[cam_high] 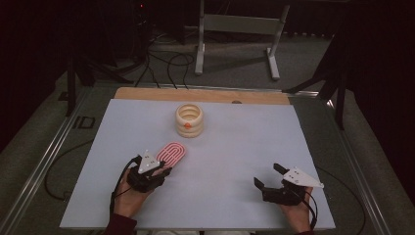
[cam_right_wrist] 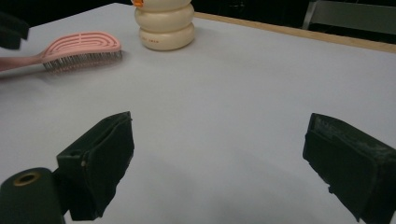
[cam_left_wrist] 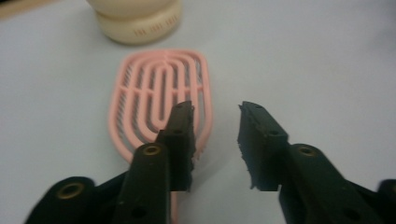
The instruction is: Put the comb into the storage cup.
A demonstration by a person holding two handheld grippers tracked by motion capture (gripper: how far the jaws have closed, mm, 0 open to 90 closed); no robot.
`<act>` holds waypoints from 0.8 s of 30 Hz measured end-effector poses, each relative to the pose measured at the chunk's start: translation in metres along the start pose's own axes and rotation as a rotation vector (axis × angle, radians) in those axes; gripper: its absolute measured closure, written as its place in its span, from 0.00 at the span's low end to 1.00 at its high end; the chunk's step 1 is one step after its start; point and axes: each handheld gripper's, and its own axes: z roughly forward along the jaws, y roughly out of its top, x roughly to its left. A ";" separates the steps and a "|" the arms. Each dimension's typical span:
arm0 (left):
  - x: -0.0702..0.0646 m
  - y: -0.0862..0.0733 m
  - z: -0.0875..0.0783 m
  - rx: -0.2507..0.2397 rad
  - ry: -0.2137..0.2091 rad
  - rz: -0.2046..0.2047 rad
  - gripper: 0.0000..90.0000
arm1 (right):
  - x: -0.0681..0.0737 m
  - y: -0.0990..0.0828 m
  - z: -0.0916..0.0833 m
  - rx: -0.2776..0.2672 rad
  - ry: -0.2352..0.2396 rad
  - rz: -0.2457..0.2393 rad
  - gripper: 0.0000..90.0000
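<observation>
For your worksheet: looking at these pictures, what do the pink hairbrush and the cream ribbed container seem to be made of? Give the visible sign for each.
Pink hairbrush: probably moulded plastic with a matt finish, judging by its even colour and thin, slotted loops; the right gripper view shows fine bristles underneath, material unclear.
Cream ribbed container: looks like smooth plastic or possibly ceramic with a soft sheen; the rounded stacked rings catch light gently.

R gripper (cam_right_wrist: pixel 219 158): two black jaws wide apart, nothing btwn them, bare white table (cam_right_wrist: pixel 243 93) underneath. Pink hairbrush (cam_right_wrist: pixel 79 49) far left, bristles down on the table, handle running off the left edge w/ a dark shape (cam_right_wrist: pixel 11 30) just above it. Cream ribbed container (cam_right_wrist: pixel 164 25) just right of the brush head, orange mark at top. Wooden table edge (cam_right_wrist: pixel 299 32) behind.
</observation>
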 end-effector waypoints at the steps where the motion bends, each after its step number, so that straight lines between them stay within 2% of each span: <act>1: 0.002 0.001 -0.005 -0.015 0.002 0.000 0.69 | 0.000 0.000 0.000 0.000 0.002 0.000 0.10; 5: 0.010 0.001 -0.021 -0.062 0.003 -0.027 0.57 | 0.001 0.000 0.000 -0.003 0.008 -0.001 0.10; 9: 0.020 -0.002 -0.040 -0.118 0.058 -0.043 0.45 | 0.001 0.000 0.000 -0.007 0.013 0.000 0.10; 12: 0.029 -0.006 -0.053 -0.152 0.083 -0.064 0.39 | 0.001 0.000 -0.001 -0.010 0.016 -0.002 0.10; 14: 0.031 -0.008 -0.056 -0.158 0.096 -0.071 0.33 | 0.001 0.001 -0.001 -0.013 0.018 -0.002 0.10; 15: 0.037 -0.012 -0.062 -0.162 0.117 -0.085 0.33 | 0.001 0.001 -0.001 -0.015 0.018 -0.002 0.10; 16: 0.039 -0.014 -0.065 -0.165 0.122 -0.093 0.27 | 0.002 0.001 -0.001 -0.018 0.020 -0.003 0.10; 21: 0.047 -0.025 -0.076 -0.193 0.153 -0.128 0.19 | 0.003 0.001 0.000 -0.022 0.025 -0.008 0.10; 24: 0.047 -0.033 -0.077 -0.184 0.168 -0.114 0.16 | 0.004 0.001 -0.001 -0.034 0.036 -0.013 0.10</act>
